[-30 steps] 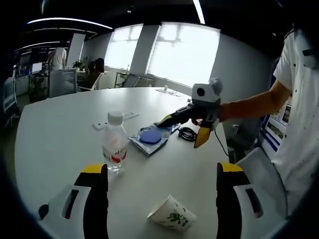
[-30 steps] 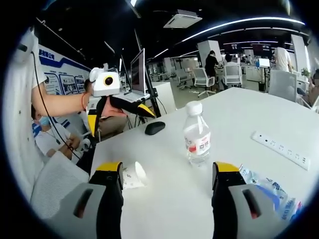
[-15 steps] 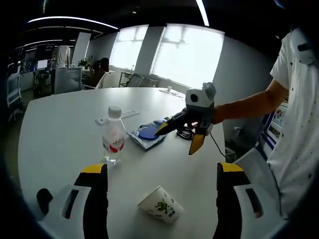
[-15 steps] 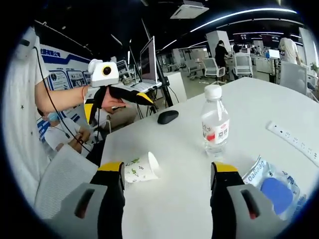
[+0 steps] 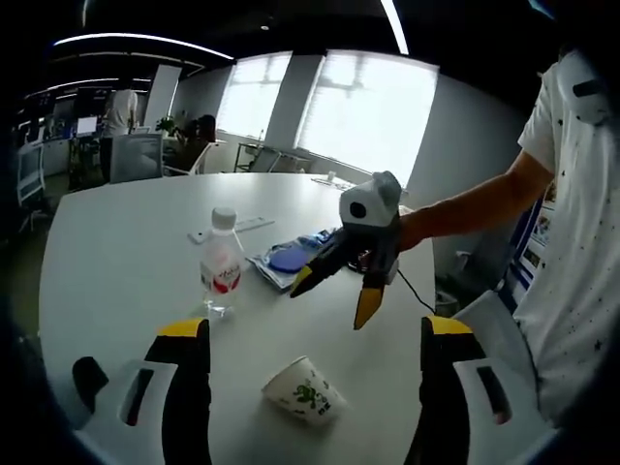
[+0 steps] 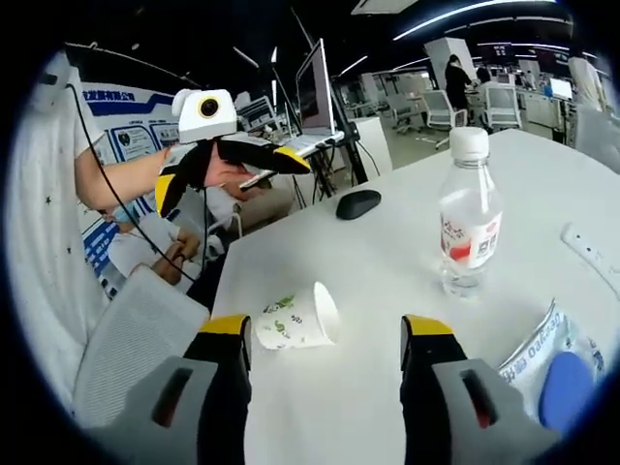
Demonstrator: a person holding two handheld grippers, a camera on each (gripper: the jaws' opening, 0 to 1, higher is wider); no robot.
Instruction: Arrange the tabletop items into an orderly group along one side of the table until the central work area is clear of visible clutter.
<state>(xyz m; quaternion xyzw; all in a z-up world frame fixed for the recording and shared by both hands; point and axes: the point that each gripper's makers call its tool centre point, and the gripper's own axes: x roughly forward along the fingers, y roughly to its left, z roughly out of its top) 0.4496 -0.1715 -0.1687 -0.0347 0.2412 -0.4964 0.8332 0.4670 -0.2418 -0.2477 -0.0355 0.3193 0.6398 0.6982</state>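
Round white table [image 5: 116,242] mid-frame in an open office; bright windows [image 5: 363,116] at upper centre. Tipped white paper cup [image 6: 295,318] lies near clear plastic water bottle [image 6: 468,225]. Left gripper [image 5: 305,373] and right gripper [image 6: 325,334] both have jaws apart, holding nothing.

The blue-and-white packet [image 6: 548,365] near the right edge of the table carries blue lettering, too distorted to read for certain. The bottle's red label [image 6: 468,235] and the blue wall poster [image 6: 126,140] bear print too small to read.

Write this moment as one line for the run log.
left gripper: open, above table edge | right gripper: open, over table | paper cup: on its side | bottle: upright
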